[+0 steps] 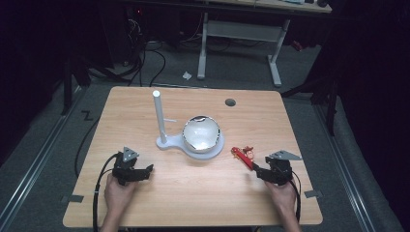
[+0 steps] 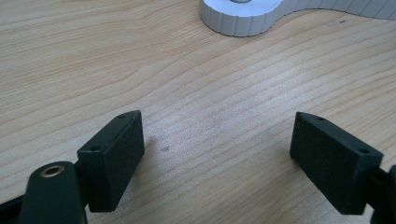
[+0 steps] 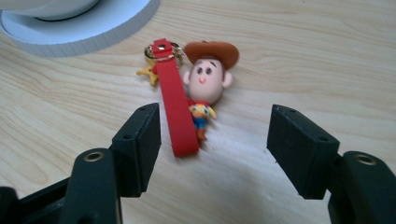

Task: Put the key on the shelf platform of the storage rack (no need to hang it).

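A keychain (image 1: pixel 244 154) lies flat on the wooden table (image 1: pixel 203 198), right of the white stand. It has a red strap (image 3: pixel 175 107) and a small cowboy figure (image 3: pixel 207 77) with a brown hat. My right gripper (image 1: pixel 256 170) sits just behind it, low over the table and open. In the right gripper view the strap's near end lies between the jaws of the right gripper (image 3: pixel 215 135), close to the left one, and no pad presses on it. My left gripper (image 1: pixel 147 170) rests at the front left, and in its own view the left gripper (image 2: pixel 217 144) is open over bare wood.
A white stand (image 1: pixel 191 145) with an upright pole (image 1: pixel 158 116) and a shiny bowl (image 1: pixel 201 134) occupies the table's middle. Its ribbed base (image 2: pixel 240 16) lies ahead of the left gripper. A dark cable hole (image 1: pixel 230 102) is at the back. Desk legs and cables are beyond.
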Tool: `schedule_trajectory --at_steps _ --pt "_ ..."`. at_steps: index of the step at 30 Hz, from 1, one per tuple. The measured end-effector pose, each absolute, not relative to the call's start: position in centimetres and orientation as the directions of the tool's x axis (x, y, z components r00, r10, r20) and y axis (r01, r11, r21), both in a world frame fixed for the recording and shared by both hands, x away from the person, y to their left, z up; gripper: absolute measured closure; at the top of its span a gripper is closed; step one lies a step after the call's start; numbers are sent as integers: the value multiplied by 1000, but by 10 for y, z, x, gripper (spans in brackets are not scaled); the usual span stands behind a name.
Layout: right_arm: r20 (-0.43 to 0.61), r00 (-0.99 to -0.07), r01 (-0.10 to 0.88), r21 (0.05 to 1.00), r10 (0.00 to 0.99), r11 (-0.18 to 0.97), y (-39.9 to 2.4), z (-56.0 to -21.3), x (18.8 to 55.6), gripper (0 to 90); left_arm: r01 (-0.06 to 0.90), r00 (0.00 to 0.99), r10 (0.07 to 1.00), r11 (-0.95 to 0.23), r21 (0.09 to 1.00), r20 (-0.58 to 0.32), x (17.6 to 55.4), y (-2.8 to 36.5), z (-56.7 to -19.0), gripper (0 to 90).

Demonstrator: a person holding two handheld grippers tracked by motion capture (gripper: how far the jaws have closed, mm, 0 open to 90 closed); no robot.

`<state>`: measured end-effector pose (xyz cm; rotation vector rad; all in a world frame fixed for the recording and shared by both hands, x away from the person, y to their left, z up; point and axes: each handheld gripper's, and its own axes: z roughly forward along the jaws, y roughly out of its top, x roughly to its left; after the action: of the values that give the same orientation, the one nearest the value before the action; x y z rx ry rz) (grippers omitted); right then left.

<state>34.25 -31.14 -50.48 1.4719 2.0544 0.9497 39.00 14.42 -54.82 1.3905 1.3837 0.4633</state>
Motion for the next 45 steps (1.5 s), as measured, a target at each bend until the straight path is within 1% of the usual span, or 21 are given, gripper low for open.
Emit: schedule_trajectory --at_steps 10,15,20,21,26,28,30,33,36,37,38,39,40,45 --pt "27 -354 653 722 935 227 -293 -509 365 318 470 250 885 245 848 -394 390 144 -548 182" --pt "39 -332 669 715 943 206 -290 -513 376 309 470 250 885 244 848 -393 390 144 -548 182" --pt "32 -333 677 704 942 215 -287 -517 384 308 470 250 885 245 848 -394 390 144 -548 183" --pt "43 -330 682 702 943 206 -285 -519 387 312 470 250 884 245 848 -394 390 144 -548 183" --pt "50 -333 693 690 942 209 -282 -524 393 355 470 250 885 245 848 -394 390 144 -548 183" --pt "16 -334 685 691 943 231 -279 -525 395 387 470 250 884 246 848 -395 390 144 -548 183" --pt "14 -332 683 693 943 230 -278 -526 395 391 470 250 884 246 848 -395 390 144 -548 183" --pt "-15 -335 675 694 942 251 -275 -526 394 395 470 250 884 246 848 -395 390 144 -548 183" --pt "-35 -358 660 697 933 279 -275 -525 393 413 469 249 884 246 848 -394 390 144 -548 183" --pt "-33 -368 644 712 929 280 -275 -523 391 512 470 249 883 248 847 -397 390 144 -548 183" --pt "-33 -368 644 712 929 280 -275 -523 391 512 470 249 883 248 847 -397 390 144 -548 183" --pt "-34 -371 611 744 928 271 -277 -519 387 621 470 249 884 246 847 -396 390 144 -548 183" --pt "-6 -375 623 739 927 257 -279 -517 387 626 470 249 883 249 847 -398 390 144 -548 183" --pt "18 -375 631 737 927 242 -282 -520 388 627 470 248 883 249 847 -398 390 144 -548 183"
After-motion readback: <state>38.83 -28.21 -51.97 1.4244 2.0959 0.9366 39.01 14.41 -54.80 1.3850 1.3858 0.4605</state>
